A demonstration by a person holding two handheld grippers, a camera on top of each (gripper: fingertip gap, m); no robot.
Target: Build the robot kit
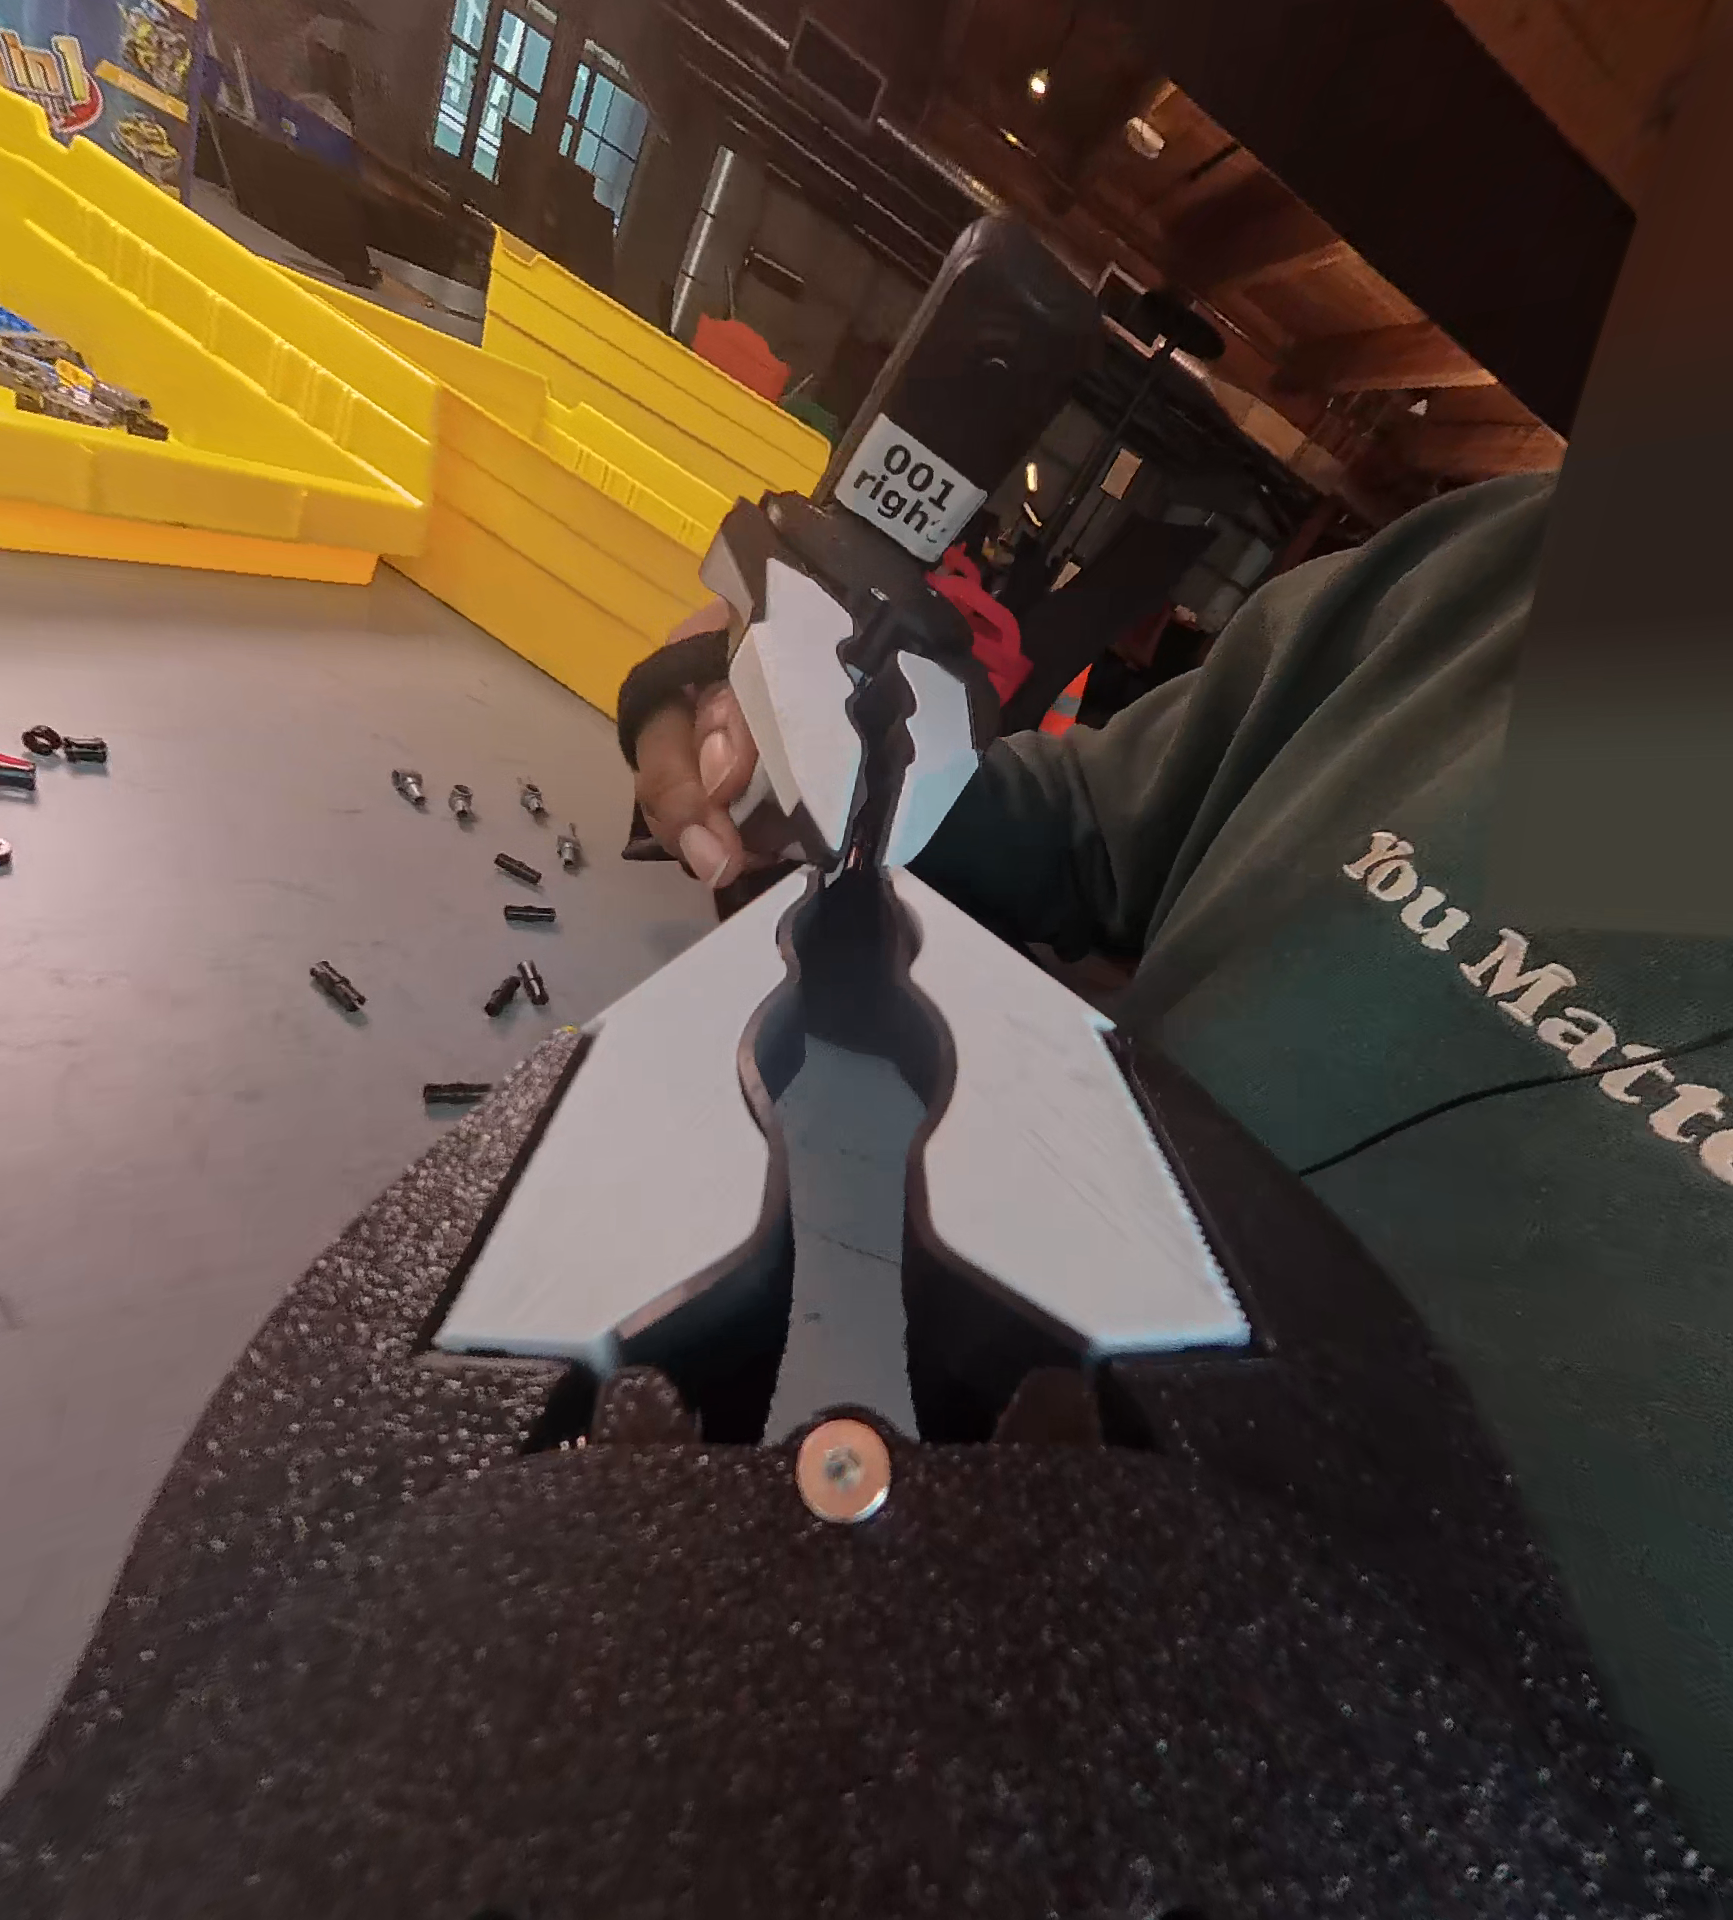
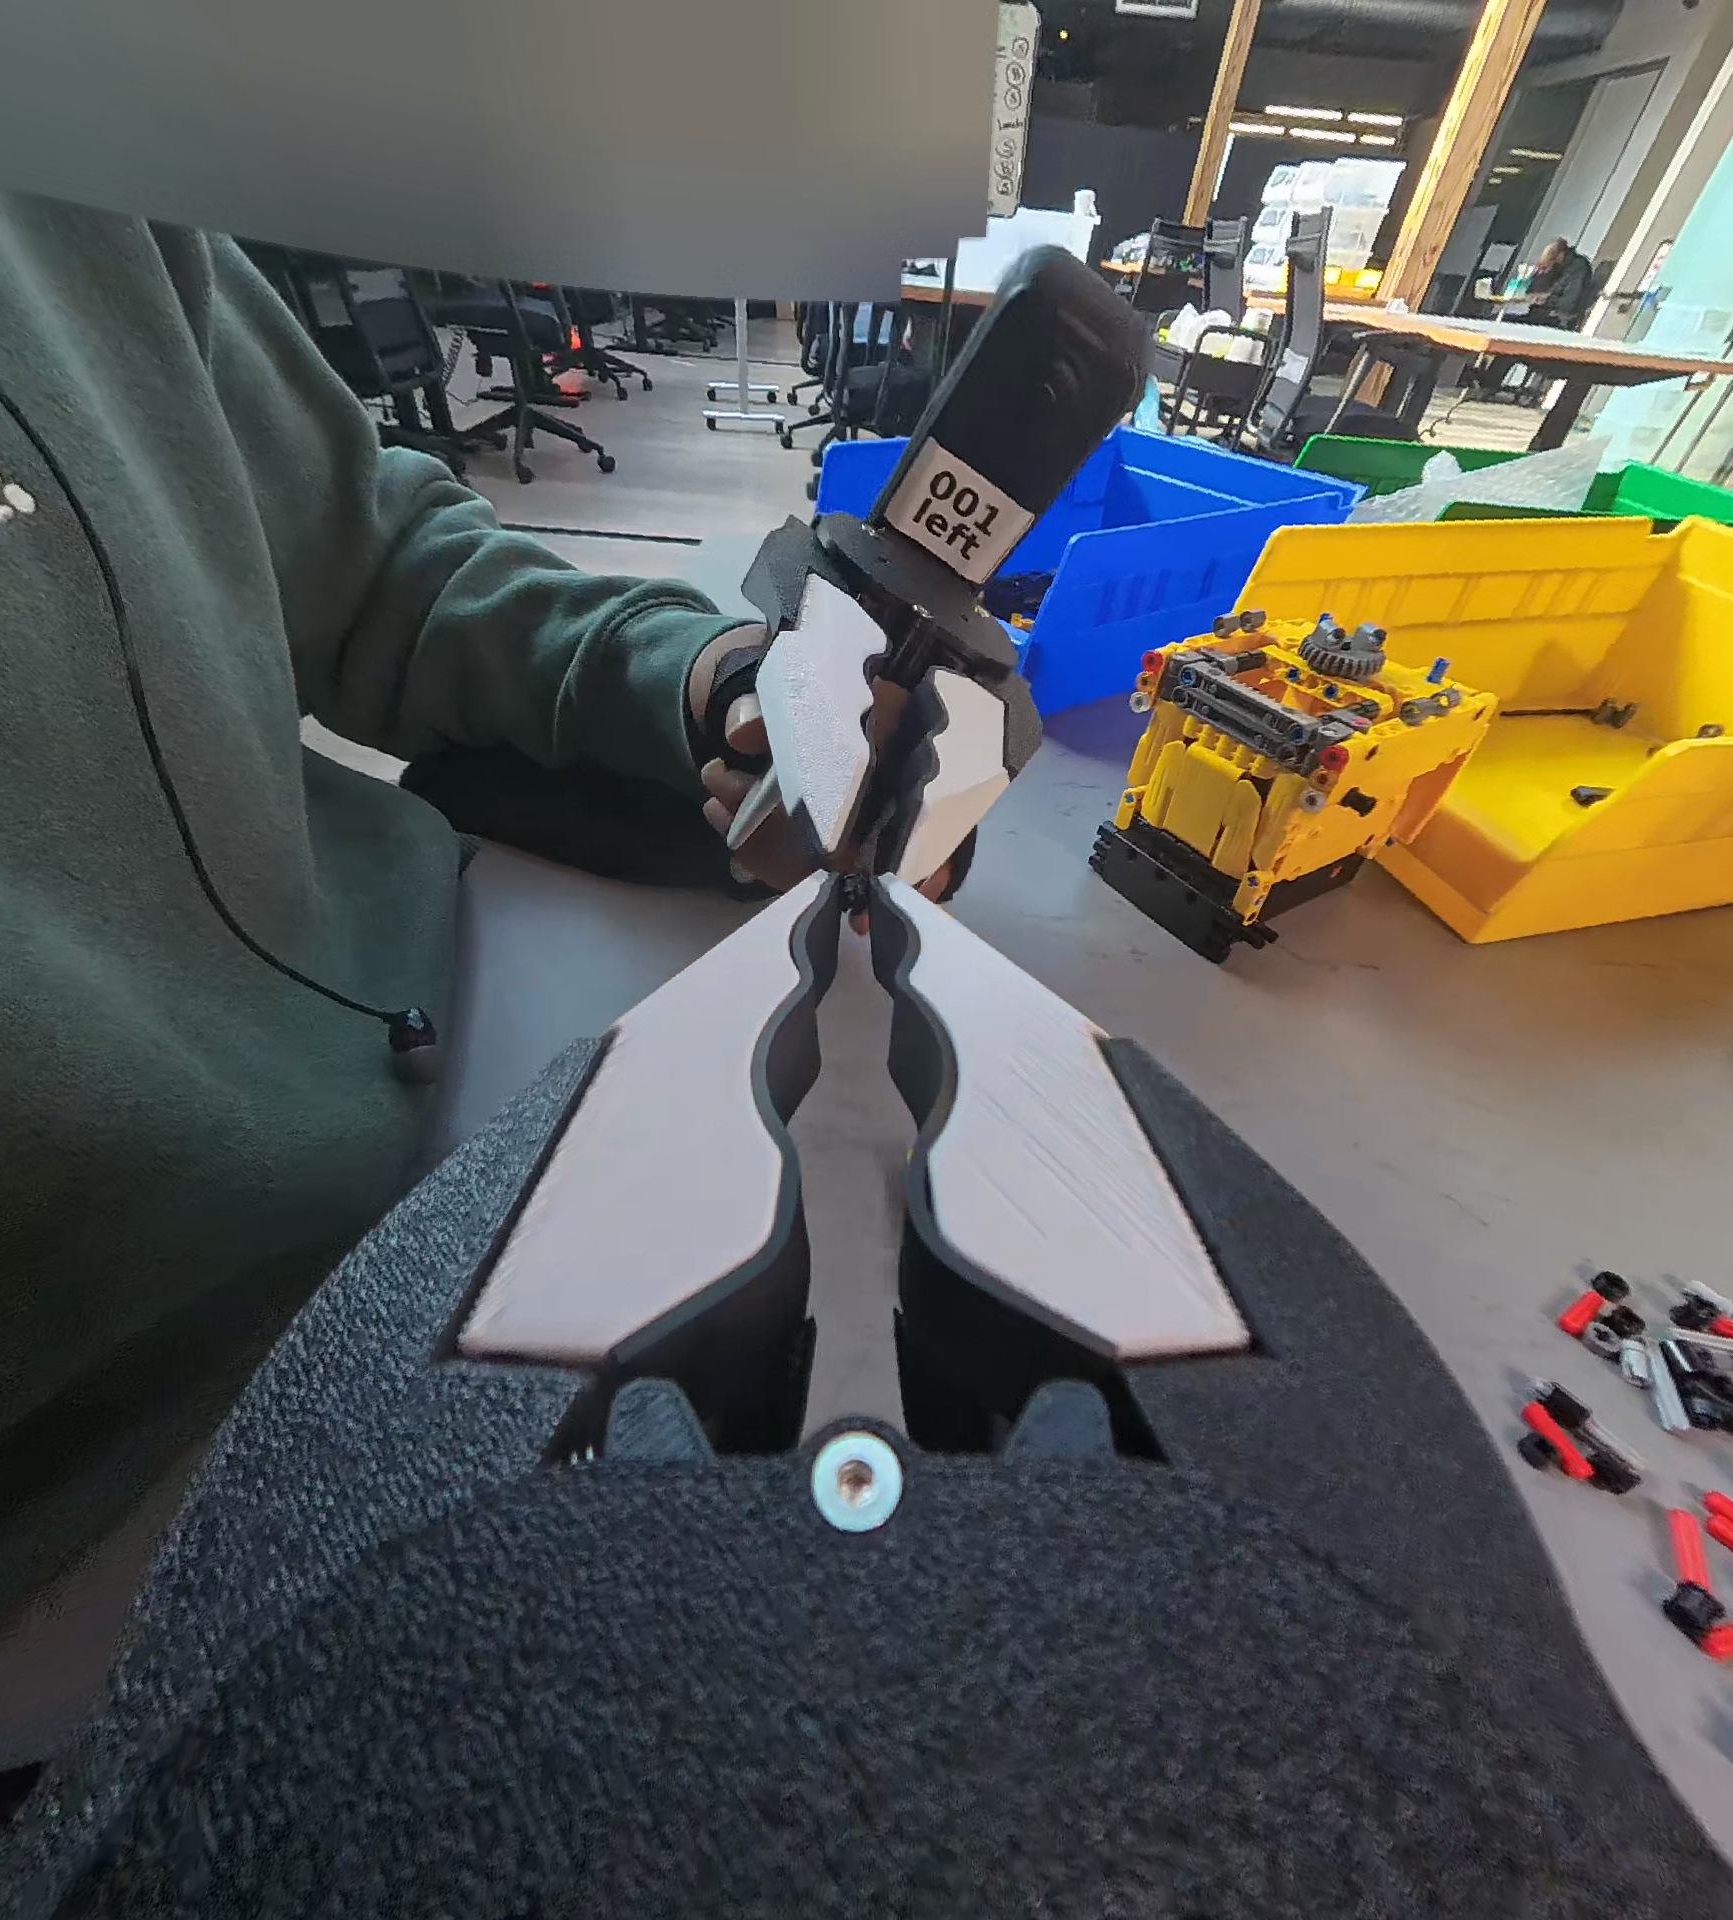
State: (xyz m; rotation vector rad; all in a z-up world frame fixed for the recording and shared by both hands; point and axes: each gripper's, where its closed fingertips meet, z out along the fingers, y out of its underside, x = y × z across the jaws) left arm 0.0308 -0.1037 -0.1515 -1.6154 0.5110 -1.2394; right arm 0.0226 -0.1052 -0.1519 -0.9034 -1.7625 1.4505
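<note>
Left tool [image 1: 846, 883]: tips nearly together, pinching a small black piece [image 1: 857, 868] at 12 o'clock, tip to tip with the right tool.
Right tool [image 2: 854, 891]: clenched on the same small black piece [image 2: 854, 894].
Black pins [image 1: 519, 914]: scattered on the grey surface [image 1: 166, 1039], 10 o'clock.
Yellow brick vehicle [image 2: 1288, 769]: 2 o'clock, beside yellow bin [image 2: 1620, 790].
Red and black parts [image 2: 1714, 1455]: 4 o'clock.

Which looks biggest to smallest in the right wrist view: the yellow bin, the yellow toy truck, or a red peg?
1. yellow bin
2. yellow toy truck
3. red peg, by far the smallest, even though it lies nearer the camera.

The bin sits beside and a little behind the truck, so its lead is real.
</note>
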